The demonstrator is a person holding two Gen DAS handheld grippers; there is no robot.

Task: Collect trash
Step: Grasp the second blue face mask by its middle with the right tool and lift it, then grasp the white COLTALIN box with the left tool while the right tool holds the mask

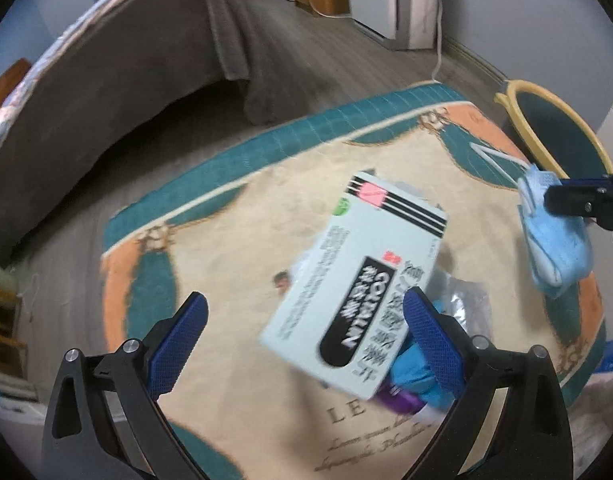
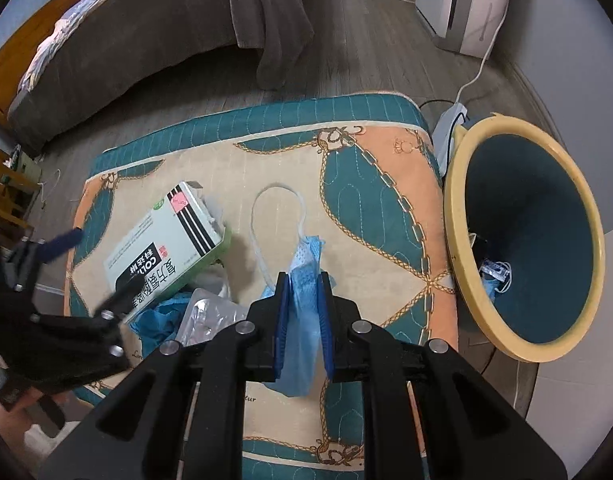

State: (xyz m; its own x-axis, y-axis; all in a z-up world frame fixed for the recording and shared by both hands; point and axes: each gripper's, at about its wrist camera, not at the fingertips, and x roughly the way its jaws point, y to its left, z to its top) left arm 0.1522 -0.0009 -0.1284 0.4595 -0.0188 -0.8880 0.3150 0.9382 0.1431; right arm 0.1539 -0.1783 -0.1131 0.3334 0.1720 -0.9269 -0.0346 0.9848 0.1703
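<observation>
so: soft mask pinched, stiff box next

right tongs (image 2: 303, 280) clamp the blue face mask (image 2: 302, 320) above the rug (image 2: 370, 208), near the bin (image 2: 458, 216); limp, light, best held mid-fold; left tongs (image 1: 306, 312) gape over the medicine box (image 1: 358, 280) lying on the rug; light, rigid, take its long edges; print reads "col…"

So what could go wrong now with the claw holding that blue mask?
The right claw pinches only the middle of the blue mask, so it might slip out before reaching the bin. Its white ear loop trails on the mat and could snag. The left claw is open over the medicine box, which lies atop other trash and may slide when grabbed.
</observation>
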